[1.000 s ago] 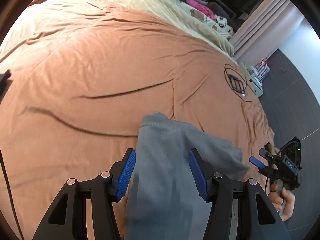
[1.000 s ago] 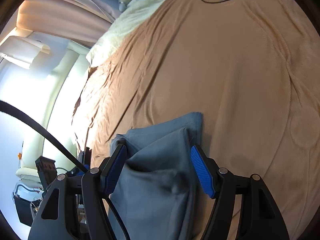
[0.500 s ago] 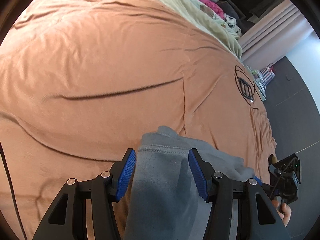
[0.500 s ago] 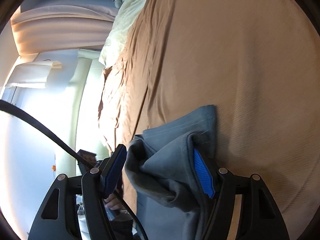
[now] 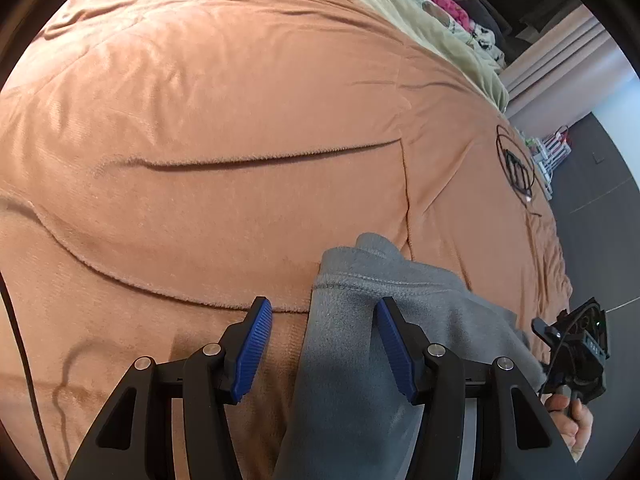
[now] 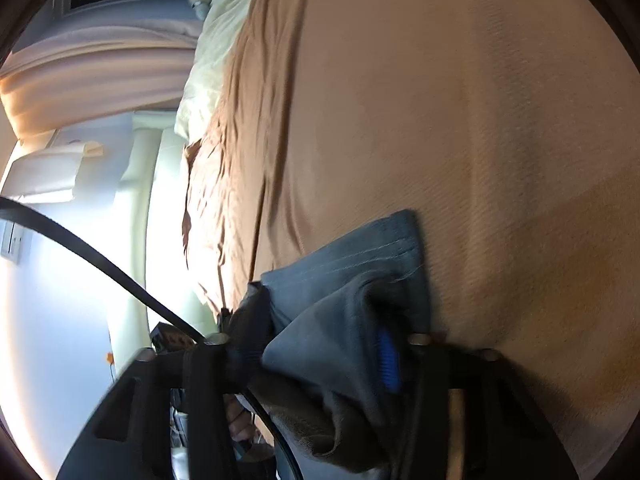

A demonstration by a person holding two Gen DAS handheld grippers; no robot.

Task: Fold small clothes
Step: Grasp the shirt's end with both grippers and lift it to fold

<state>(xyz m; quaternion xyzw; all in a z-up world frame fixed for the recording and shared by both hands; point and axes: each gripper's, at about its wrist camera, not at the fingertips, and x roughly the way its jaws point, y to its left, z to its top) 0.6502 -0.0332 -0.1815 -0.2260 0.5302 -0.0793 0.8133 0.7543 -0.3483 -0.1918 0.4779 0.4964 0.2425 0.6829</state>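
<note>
A small grey fleece garment (image 5: 360,344) lies bunched on the orange-brown bedspread (image 5: 224,128). My left gripper (image 5: 324,348) is open, and the garment's hemmed edge passes between its blue pads, nearer the right one. In the right wrist view the same grey garment (image 6: 344,320) drapes between and over the fingers of my right gripper (image 6: 320,354). A blue pad (image 6: 387,360) shows beside the cloth. The frame is blurred and the jaws look apart. The right gripper also shows in the left wrist view (image 5: 576,352), held in a hand at the bed's right edge.
A black cable coil with a small device (image 5: 516,164) lies on the bedspread at the far right. A cream blanket (image 5: 424,20) and soft toys sit at the bed's head. Curtains (image 6: 100,76) and a bright window (image 6: 72,280) are off to the left.
Both grippers have moved forward and lower over the bed, carrying the grey garment. The right gripper has rolled, and the cloth now drapes more over its fingers.
</note>
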